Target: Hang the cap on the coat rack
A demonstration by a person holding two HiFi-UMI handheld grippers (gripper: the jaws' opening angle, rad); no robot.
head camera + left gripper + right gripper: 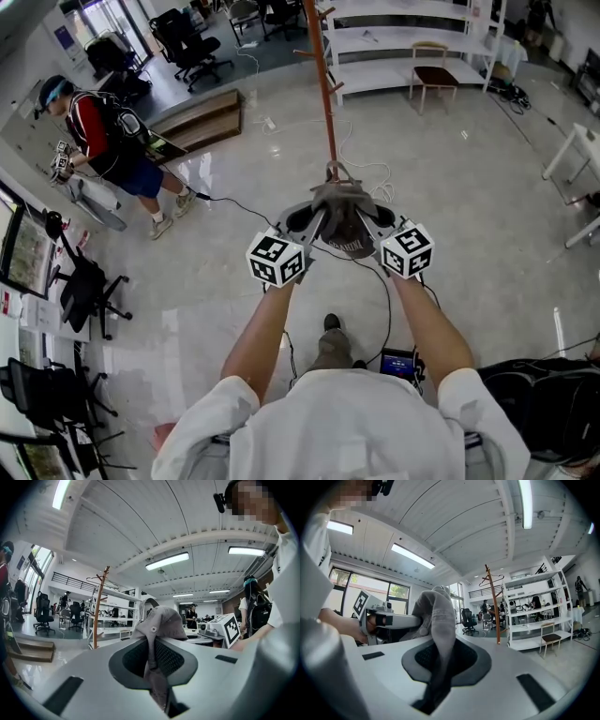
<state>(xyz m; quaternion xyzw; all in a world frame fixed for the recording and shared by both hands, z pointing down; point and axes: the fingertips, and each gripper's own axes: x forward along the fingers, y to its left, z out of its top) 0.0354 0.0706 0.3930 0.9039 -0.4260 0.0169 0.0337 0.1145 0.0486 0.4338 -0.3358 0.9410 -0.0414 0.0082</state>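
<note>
Clamped from two sides between the grippers: a floppy grey fabric cap (343, 225), carried in the air on the holder's side of a tall orange-brown wooden coat rack (324, 89). Overlapping the rack's foot in the head view, yet clear of the pole and its upper pegs in both gripper views. On the cap's left edge, the left gripper (157, 677), jaws drawn narrow, a grey fold running down into the slit between the dark ribbed pads. On the right edge, the right gripper (440, 667), likewise nearly closed and pinching a fold of the same cloth. Both pointing level toward the rack, marker cubes side by side, crown of the cap bulging up between them. Behind the rack, a white metal shelving unit (412, 42). Right of the rack and in front of those shelves, a small wooden chair with a dark seat (433, 77). Left of the rack, a person in a red top with a black backpack (103, 141), standing on the pale glossy floor (487, 216). On the near side of the rack, a thin black cable (388, 305) curving across that floor toward the holder's feet.
</note>
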